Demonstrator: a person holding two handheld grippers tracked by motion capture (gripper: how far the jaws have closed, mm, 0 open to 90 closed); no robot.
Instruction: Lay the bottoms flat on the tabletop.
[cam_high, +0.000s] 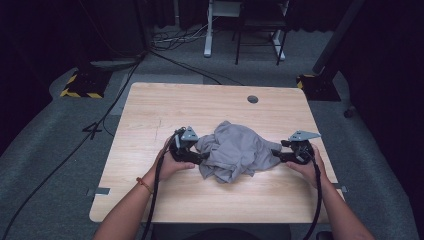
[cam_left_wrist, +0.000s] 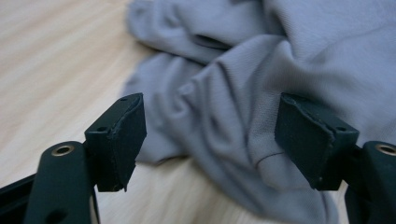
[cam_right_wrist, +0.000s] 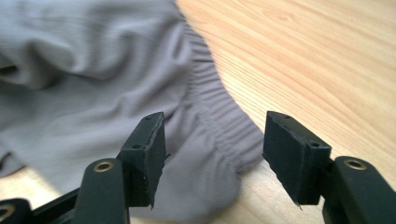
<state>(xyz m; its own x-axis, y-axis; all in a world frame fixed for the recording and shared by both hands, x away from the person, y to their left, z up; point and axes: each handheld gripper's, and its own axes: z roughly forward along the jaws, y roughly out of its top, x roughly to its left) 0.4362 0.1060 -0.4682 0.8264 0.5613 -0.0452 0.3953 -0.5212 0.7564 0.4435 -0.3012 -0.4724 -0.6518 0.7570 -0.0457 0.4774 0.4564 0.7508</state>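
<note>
A crumpled grey garment (cam_high: 232, 150) lies in a heap at the middle of the wooden table (cam_high: 160, 110). My left gripper (cam_high: 202, 159) lies low at the heap's left edge, pointing right into it. In the left gripper view this gripper (cam_left_wrist: 210, 116) is open, and folds of the garment (cam_left_wrist: 233, 93) lie between the spread pads; the left pad is off the cloth. My right gripper (cam_high: 276, 156) points left at the heap's right edge. It (cam_right_wrist: 215, 126) is open too, with the garment's gathered elastic hem (cam_right_wrist: 210, 116) lying in the gap.
A round cable hole (cam_high: 252, 99) sits near the table's far edge. Bare wood surrounds the heap. On the grey floor beyond the table, cables (cam_high: 100, 120) run toward yellow-and-black striped stand bases (cam_high: 80, 87), and white desk legs (cam_high: 207, 30) stand at the back.
</note>
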